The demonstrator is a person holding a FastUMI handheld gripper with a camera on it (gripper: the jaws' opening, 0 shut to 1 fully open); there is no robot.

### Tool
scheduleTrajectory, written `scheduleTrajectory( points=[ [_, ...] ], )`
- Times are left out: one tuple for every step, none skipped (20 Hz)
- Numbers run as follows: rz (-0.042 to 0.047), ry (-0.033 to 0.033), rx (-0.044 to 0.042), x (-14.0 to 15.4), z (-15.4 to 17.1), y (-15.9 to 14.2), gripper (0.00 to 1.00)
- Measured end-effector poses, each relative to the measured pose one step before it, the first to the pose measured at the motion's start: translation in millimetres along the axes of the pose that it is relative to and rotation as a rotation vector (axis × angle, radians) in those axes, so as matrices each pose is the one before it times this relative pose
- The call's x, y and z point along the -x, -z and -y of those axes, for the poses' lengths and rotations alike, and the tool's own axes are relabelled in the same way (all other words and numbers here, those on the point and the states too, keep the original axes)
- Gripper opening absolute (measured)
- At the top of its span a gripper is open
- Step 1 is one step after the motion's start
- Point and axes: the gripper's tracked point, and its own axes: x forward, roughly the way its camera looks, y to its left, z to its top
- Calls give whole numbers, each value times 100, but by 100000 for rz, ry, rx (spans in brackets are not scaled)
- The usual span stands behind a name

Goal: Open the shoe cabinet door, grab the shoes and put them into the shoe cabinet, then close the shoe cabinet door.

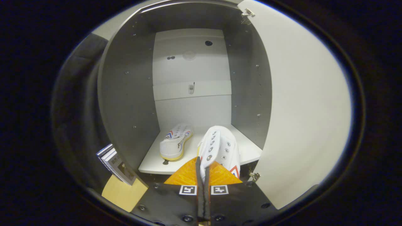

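The shoe cabinet [125, 94] stands open just ahead of me, its white door [301, 110] swung out to the right. One white canvas shoe [174, 142] lies on the left of the white shelf [150, 163] inside, heel toward me. A second white shoe [220, 147] with metal eyelets hangs tilted over the shelf's right front, above the shelf edge. My gripper [202, 164] is shut on this shoe's upper edge, and the orange fingers [183, 177] are pressed nearly together around it.
The cabinet has grey side walls, a white back panel and a narrow ledge halfway up. Hinges sit at the door's top [248, 13] and bottom [254, 175]. A small booklet [116, 163] leans beside the cabinet's left wall, over a wooden floor patch [124, 193].
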Motion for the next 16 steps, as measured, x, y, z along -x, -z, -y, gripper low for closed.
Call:
scheduleTrajectory(
  points=[
    [-1352,-762,559,-889,-111,1,2],
    [-1009,-712,571,-999,-105,-61,2],
    [-1310,-455,683,-976,-61,-3,2],
    [-1282,-321,799,-1053,-32,16,2],
    [-957,-196,861,-860,20,-105,2],
    [-947,-261,692,-1059,68,-105,2],
    [-991,-200,505,-965,-1,-104,2],
    [-972,-221,433,-1052,91,-85,2],
    [-837,-534,398,-796,-7,-151,2],
    [-603,173,950,-868,128,-120,2],
    [-255,-174,889,-795,66,-265,2],
    [-397,-175,1062,-810,-15,1,2],
    [-407,-130,989,-722,-65,-113,2],
    [-635,-316,1026,-737,-140,-2,2],
    [-533,-514,885,-753,-179,-74,2],
    [-613,-463,775,-916,-46,-39,2]
  ],
)
